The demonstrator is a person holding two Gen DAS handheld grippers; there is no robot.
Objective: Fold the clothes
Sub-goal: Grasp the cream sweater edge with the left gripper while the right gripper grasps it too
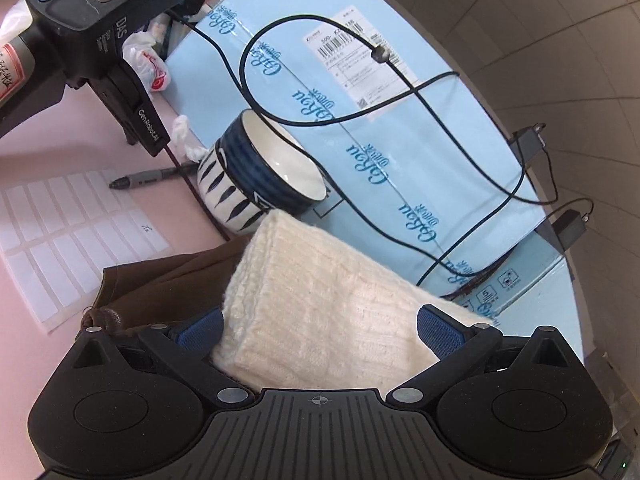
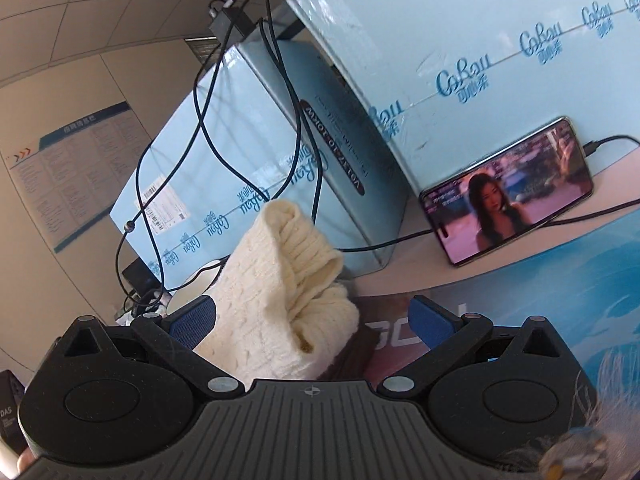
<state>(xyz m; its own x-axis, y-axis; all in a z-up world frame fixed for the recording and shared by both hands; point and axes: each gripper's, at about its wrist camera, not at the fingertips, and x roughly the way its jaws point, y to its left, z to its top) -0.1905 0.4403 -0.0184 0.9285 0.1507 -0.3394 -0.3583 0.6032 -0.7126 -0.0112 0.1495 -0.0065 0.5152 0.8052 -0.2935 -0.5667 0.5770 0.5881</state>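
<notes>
A folded cream knit garment [image 1: 320, 304] lies between the wide-apart blue pads of my left gripper [image 1: 320, 326]. A brown garment [image 1: 168, 280] lies under it at the left. In the right wrist view the same cream knit [image 2: 288, 292] stands bunched, with folds showing, between the wide-apart pads of my right gripper [image 2: 314, 320], nearer the left pad [image 2: 192, 322]. A dark brown cloth [image 2: 348, 360] shows beneath it. Neither gripper's pads press on the cloth. The right gripper's body [image 1: 100, 40] also shows in the left wrist view at the upper left.
A blue-and-white bowl [image 1: 260, 172] stands just beyond the knit. Light-blue cartons [image 1: 360, 120] with looping black cables [image 1: 400, 92] lie behind. A marker pen [image 1: 152, 178] and a label sheet [image 1: 68, 232] lie on the pink table [image 1: 40, 140]. A lit phone [image 2: 508, 192] leans on a carton.
</notes>
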